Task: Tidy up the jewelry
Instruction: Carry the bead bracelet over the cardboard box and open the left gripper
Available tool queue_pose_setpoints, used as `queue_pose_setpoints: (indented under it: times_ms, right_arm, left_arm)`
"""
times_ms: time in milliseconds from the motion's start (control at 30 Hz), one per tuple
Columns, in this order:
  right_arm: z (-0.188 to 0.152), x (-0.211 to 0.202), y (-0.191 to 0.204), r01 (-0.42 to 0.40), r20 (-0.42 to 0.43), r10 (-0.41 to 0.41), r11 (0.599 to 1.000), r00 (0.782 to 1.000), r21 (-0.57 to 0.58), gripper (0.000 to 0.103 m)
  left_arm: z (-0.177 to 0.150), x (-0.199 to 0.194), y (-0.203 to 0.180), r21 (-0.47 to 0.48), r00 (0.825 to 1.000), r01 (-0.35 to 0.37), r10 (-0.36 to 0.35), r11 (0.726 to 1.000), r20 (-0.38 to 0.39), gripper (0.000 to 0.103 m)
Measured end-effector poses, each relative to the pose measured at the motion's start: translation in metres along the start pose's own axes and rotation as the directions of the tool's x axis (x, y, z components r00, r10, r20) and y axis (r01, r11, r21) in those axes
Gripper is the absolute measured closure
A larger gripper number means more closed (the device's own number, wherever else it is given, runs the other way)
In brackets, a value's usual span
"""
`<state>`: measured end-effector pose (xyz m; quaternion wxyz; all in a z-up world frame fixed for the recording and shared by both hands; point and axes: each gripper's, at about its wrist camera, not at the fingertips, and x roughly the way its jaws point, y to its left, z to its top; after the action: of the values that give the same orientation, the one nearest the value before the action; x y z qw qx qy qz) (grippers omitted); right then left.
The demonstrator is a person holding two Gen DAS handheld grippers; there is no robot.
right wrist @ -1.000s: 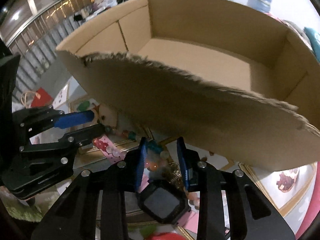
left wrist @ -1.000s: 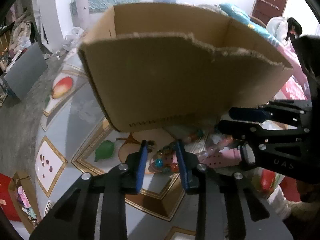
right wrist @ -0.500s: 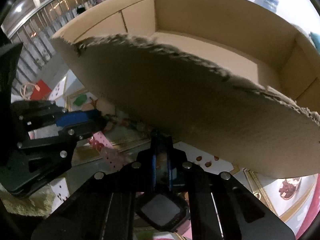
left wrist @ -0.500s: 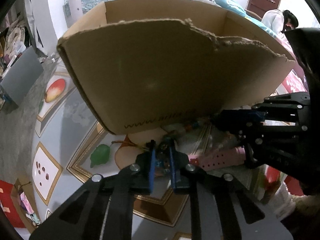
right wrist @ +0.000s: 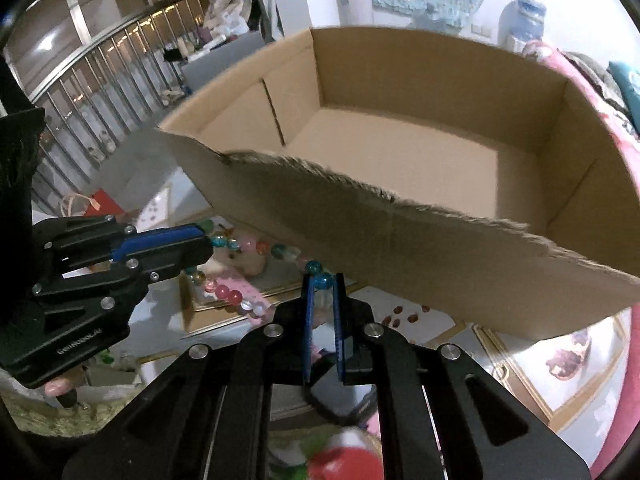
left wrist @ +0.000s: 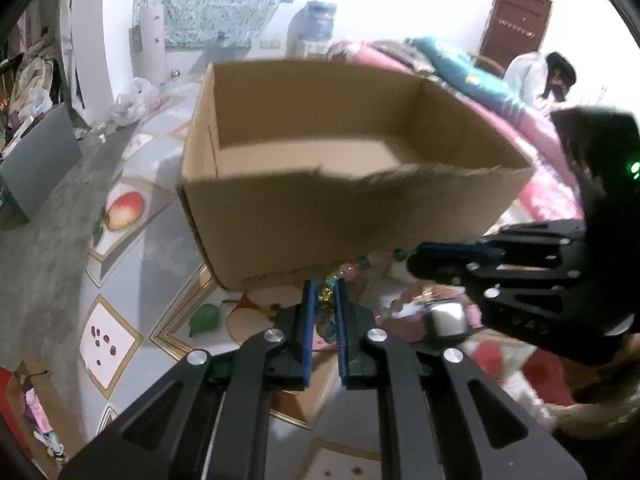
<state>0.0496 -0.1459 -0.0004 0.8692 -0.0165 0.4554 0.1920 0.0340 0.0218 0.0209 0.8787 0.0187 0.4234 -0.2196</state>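
A string of coloured glass beads (right wrist: 256, 248) hangs stretched between my two grippers, just in front of an open cardboard box (left wrist: 340, 208). In the left wrist view my left gripper (left wrist: 323, 292) is shut on beads at one end. My right gripper (right wrist: 323, 282) is shut on a blue bead at the other end. Each gripper also shows in the other's view: the right gripper (left wrist: 418, 254) from the left, the left gripper (right wrist: 202, 242) from the right. A watch with a pink strap (left wrist: 444, 320) sits under the right gripper. I cannot tell if it is lifted.
The box (right wrist: 400, 160) has a torn near rim and nothing inside. It stands on a cloth with fruit pictures (left wrist: 124, 204). A pink bed (left wrist: 544, 196) lies at the right, with a person in white (left wrist: 532, 80) behind it. A railing (right wrist: 100, 92) and a red bag (right wrist: 98, 204) are at the left.
Both grippers' jaws went from apart to shut on the bead string. Both then rose, so the string lifted and the box's inside came into view.
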Motion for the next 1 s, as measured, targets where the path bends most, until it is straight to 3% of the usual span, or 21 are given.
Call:
queue_pose_setpoints:
  times_ms: [167,367,500,600,767,1000]
  right_arm:
    - [0.004,-0.059,-0.017,-0.026,0.074,0.026,1.000,0.997,-0.010,0.096]
    - [0.030,-0.086,-0.006,-0.043,0.185,0.049,0.998,0.981,-0.035,0.096]
    - [0.059,-0.086,-0.009,-0.051,0.211,0.060,0.997,0.976,-0.052,0.096]
    - [0.089,-0.051,-0.016,-0.086,0.160,0.089,0.996,0.983,-0.025,0.096]
    - [0.127,0.012,-0.040,-0.158,-0.002,0.159,0.984,0.987,0.078,0.096]
    - [0.175,0.084,-0.060,-0.178,-0.186,0.216,0.964,0.959,0.199,0.096]
  left_arm:
    - [0.016,-0.038,-0.011,-0.007,0.994,0.068,-0.067,0.998,0.084,0.094]
    - [0.060,-0.077,-0.014,0.038,0.975,0.113,-0.118,0.993,0.190,0.094]
    - [0.086,-0.078,-0.010,0.059,0.971,0.096,-0.106,0.994,0.215,0.094]
    - [0.108,-0.058,0.000,0.046,0.977,0.085,-0.092,0.995,0.191,0.094]
    - [0.139,-0.005,0.020,0.018,0.994,0.061,-0.062,0.998,0.090,0.094]
    - [0.167,0.075,0.042,0.014,0.996,-0.011,0.013,1.000,-0.084,0.094]
